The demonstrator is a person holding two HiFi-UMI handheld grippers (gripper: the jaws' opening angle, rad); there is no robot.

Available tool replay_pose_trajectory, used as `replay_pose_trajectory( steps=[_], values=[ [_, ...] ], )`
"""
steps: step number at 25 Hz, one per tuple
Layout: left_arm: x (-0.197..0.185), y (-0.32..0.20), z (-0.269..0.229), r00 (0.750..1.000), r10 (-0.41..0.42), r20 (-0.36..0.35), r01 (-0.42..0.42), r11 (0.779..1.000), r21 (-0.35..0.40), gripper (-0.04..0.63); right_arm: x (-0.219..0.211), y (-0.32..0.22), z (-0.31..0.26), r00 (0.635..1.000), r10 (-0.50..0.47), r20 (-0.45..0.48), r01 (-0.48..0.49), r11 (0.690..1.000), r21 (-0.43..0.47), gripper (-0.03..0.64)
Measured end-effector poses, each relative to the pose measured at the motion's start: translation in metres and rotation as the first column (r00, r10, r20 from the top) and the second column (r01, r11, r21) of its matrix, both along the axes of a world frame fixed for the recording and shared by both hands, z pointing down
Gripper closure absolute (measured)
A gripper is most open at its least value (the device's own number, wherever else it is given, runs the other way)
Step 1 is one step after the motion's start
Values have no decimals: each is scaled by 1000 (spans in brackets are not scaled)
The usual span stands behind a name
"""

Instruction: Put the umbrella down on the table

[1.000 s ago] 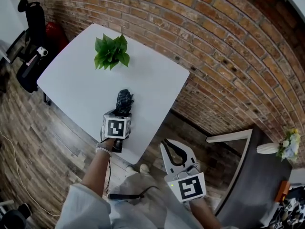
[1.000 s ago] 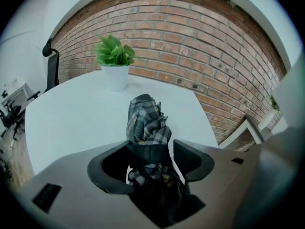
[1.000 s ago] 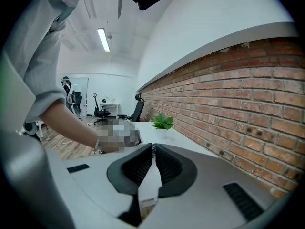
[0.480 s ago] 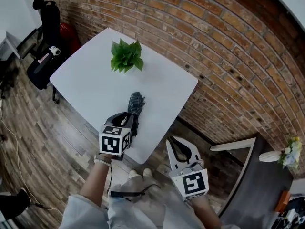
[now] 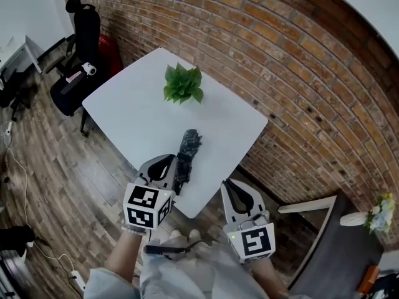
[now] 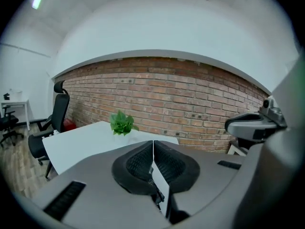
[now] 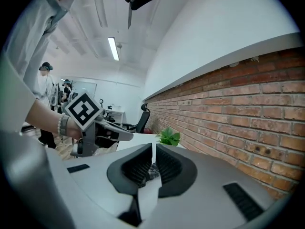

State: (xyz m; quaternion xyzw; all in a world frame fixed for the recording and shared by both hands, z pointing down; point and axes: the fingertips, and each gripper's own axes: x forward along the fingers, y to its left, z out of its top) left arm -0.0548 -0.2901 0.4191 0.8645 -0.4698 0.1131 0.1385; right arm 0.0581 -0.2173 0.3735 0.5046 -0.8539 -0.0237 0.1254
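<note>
The folded dark plaid umbrella (image 5: 187,152) lies flat on the white table (image 5: 137,114), near its front edge. My left gripper (image 5: 163,162) hovers just beside and above the umbrella's near end, jaws shut with nothing between them; its own view shows the pads pressed together (image 6: 153,157) over the table. My right gripper (image 5: 230,184) floats off the table's front right corner, over the floor, also shut and empty (image 7: 153,162). Past its jaws a bit of the umbrella (image 7: 153,171) shows, and the left gripper (image 7: 102,128) is at the left.
A small green potted plant (image 5: 182,85) stands at the table's far side, close to the brick wall (image 5: 293,73). A black office chair (image 5: 78,55) is at the left. A dark side table with a vase (image 5: 358,213) is at the right. Wooden floor surrounds the table.
The left gripper let go of the umbrella, lifted up and back from the table, and its jaws closed. The umbrella stays lying on the table. The right gripper rose slightly.
</note>
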Motion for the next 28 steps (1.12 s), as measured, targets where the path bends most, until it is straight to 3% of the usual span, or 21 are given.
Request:
replay_pose_trajectory(
  steps=[9,16,20,28],
  values=[
    [-24,43,-55,998,0,-59,5,995,96,572,-14,4,-26,999,-33,28,32,998,53,563],
    [-34,68,-75,1000,-27,-2,27,988,149,574,-23,10,-39,997,-70,26,68,994,82,563],
    [-40,80,-74,996,-44,78,31,986,166,572,-28,12,-43,996,-84,28,81,992,96,563],
    [-48,84,-72,995,-63,80,47,982,183,574,-34,11,-45,994,-100,31,97,990,99,563]
  ],
)
